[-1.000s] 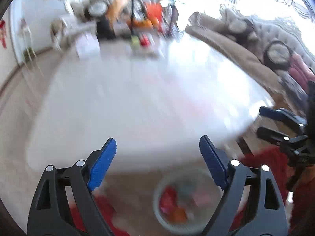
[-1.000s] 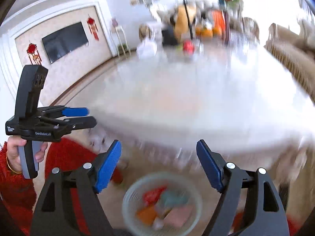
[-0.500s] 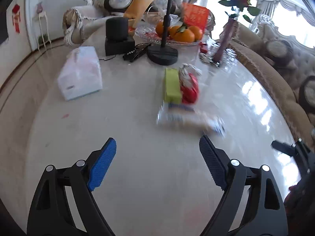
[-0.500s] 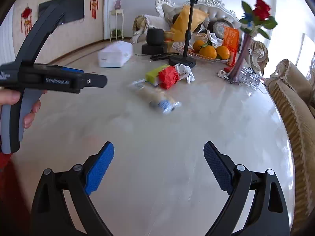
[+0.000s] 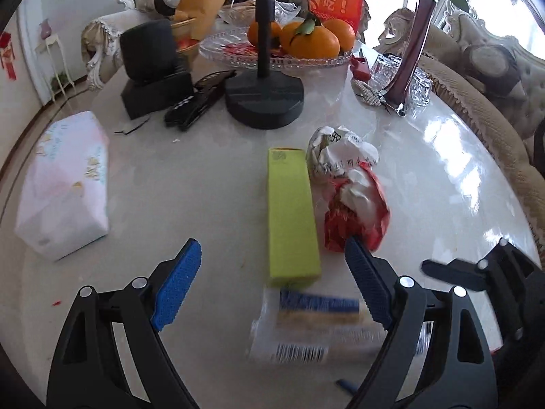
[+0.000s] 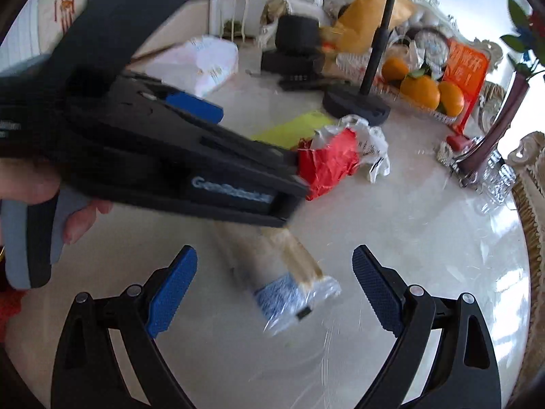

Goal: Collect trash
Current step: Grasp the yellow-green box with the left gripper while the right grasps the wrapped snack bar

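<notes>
Clear plastic wrapper [image 6: 289,289], blurred, we see pointing lengthwise toward our wide-open right gripper [image 6: 274,289]; left gripper [image 5: 272,286] equally wide.

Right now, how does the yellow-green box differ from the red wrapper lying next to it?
The yellow-green box is a long, flat-sided carton holding its shape; the red wrapper is crumpled and irregular. The box is one plain colour, while the wrapper shows white inside its folds. The box is the longer of the two. Both lie on the table, ungripped.

Glossy marble table [image 5: 442,184] (bright window glare), ornate cream sofa [image 5: 477,68] behind, white walls [image 5: 30,17]
</notes>
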